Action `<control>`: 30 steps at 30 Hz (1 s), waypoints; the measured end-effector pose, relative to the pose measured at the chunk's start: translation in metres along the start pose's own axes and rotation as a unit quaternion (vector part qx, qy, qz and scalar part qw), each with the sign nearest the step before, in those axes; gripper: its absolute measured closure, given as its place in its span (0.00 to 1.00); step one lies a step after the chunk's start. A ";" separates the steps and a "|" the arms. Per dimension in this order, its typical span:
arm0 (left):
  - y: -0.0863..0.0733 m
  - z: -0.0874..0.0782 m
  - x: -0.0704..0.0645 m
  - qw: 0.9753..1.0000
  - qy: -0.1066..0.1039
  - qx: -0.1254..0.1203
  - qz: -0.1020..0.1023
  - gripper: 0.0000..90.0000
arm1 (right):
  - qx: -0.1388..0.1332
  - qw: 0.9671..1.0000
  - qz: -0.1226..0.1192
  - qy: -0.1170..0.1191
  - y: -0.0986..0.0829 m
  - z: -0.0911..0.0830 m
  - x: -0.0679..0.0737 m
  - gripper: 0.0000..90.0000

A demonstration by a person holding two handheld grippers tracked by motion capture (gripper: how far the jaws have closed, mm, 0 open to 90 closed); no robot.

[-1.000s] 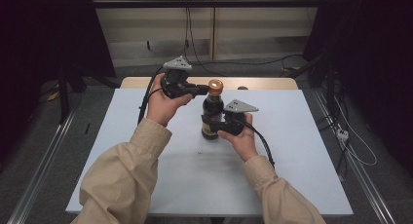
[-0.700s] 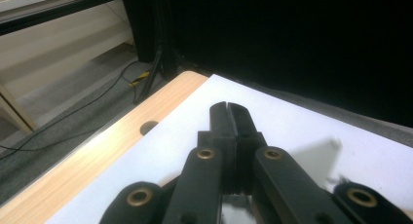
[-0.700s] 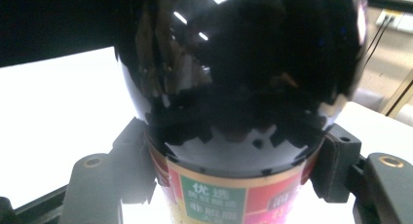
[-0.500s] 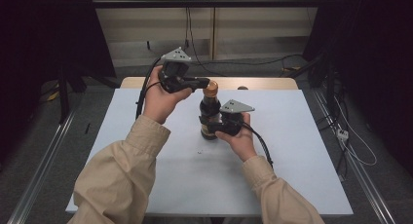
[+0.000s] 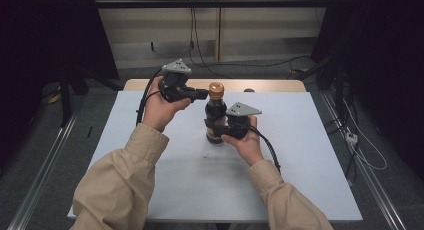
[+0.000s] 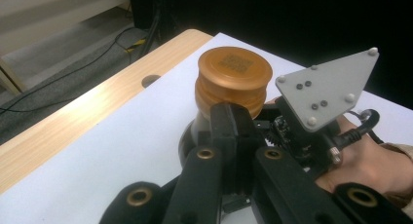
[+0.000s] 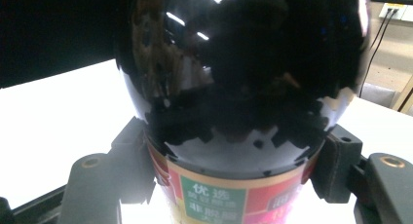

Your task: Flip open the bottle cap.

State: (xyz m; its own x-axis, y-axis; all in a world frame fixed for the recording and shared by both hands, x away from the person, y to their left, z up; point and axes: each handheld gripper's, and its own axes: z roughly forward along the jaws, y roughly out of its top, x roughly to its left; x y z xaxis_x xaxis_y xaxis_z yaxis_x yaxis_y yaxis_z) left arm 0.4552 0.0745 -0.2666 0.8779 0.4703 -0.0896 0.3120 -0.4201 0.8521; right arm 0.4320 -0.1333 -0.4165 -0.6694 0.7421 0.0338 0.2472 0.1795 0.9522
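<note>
On white table (image 5: 150, 190), right tool (image 5: 220, 131) clamps bottle (image 5: 216, 112); closed left tool (image 5: 200, 94) beside cap (image 5: 216, 90).

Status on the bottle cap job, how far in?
Done: the right gripper is clamped around the dark sauce bottle, which stands upright on the white table. In hand: the left gripper, jaws together, sits beside the orange cap, not around it. Left: gripping and twisting off the cap, which is on.

Left gripper (image 5: 200, 94) raised, jaws closed, right gripper (image 5: 216, 129) clamped
</note>
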 end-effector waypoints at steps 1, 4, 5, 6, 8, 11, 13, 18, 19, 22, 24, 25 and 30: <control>0.000 0.001 0.000 1.000 -0.003 0.000 -0.001 1.00 | 0.000 1.000 0.002 0.000 0.000 0.000 0.000 0.34; 0.001 0.001 0.000 1.000 -0.003 0.002 0.002 1.00 | -0.003 1.000 0.005 0.000 -0.001 -0.001 -0.001 0.34; 0.001 0.001 0.000 1.000 -0.005 0.001 0.000 1.00 | -0.003 1.000 0.005 0.001 -0.001 -0.001 -0.001 0.34; 0.001 0.002 -0.001 1.000 -0.002 0.001 0.000 1.00 | -0.004 1.000 0.004 0.001 -0.001 -0.001 -0.001 0.34; 0.003 0.002 -0.001 1.000 -0.003 -0.003 0.000 1.00 | -0.004 1.000 0.005 0.000 -0.001 0.000 -0.001 0.34; 0.006 0.003 -0.003 1.000 -0.002 -0.003 0.001 1.00 | -0.004 1.000 0.007 0.001 -0.001 -0.001 -0.002 0.34; 0.007 0.003 -0.004 1.000 0.004 -0.003 0.003 1.00 | -0.004 1.000 0.009 0.000 -0.002 -0.001 -0.002 0.34; 0.011 0.003 -0.004 1.000 0.005 -0.010 -0.002 1.00 | -0.004 1.000 0.008 0.001 -0.001 -0.001 -0.002 0.34; 0.012 0.003 -0.004 1.000 0.005 -0.007 0.002 1.00 | -0.004 1.000 0.008 0.001 -0.001 -0.001 -0.002 0.34; 0.014 0.004 -0.005 1.000 0.005 -0.007 0.003 1.00 | -0.004 1.000 0.008 0.001 -0.001 -0.001 -0.003 0.34; 0.016 0.004 -0.006 1.000 0.007 -0.007 0.003 1.00 | -0.001 1.000 0.009 0.001 -0.001 -0.001 -0.003 0.34; 0.017 0.004 -0.006 1.000 0.006 -0.011 0.003 1.00 | -0.001 1.000 0.009 0.002 -0.001 -0.001 -0.003 0.34; 0.022 0.005 -0.007 1.000 0.008 -0.009 0.003 1.00 | -0.003 1.000 0.010 0.003 -0.001 -0.001 -0.003 0.34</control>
State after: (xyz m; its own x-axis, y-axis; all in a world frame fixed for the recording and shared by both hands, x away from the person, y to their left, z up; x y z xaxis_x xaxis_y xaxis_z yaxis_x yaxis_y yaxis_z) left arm 0.4580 0.0583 -0.2501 0.8738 0.4801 -0.0774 0.3006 -0.4079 0.8621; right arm 0.4333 -0.1366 -0.4173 -0.6689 0.7414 0.0543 0.2565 0.1617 0.9529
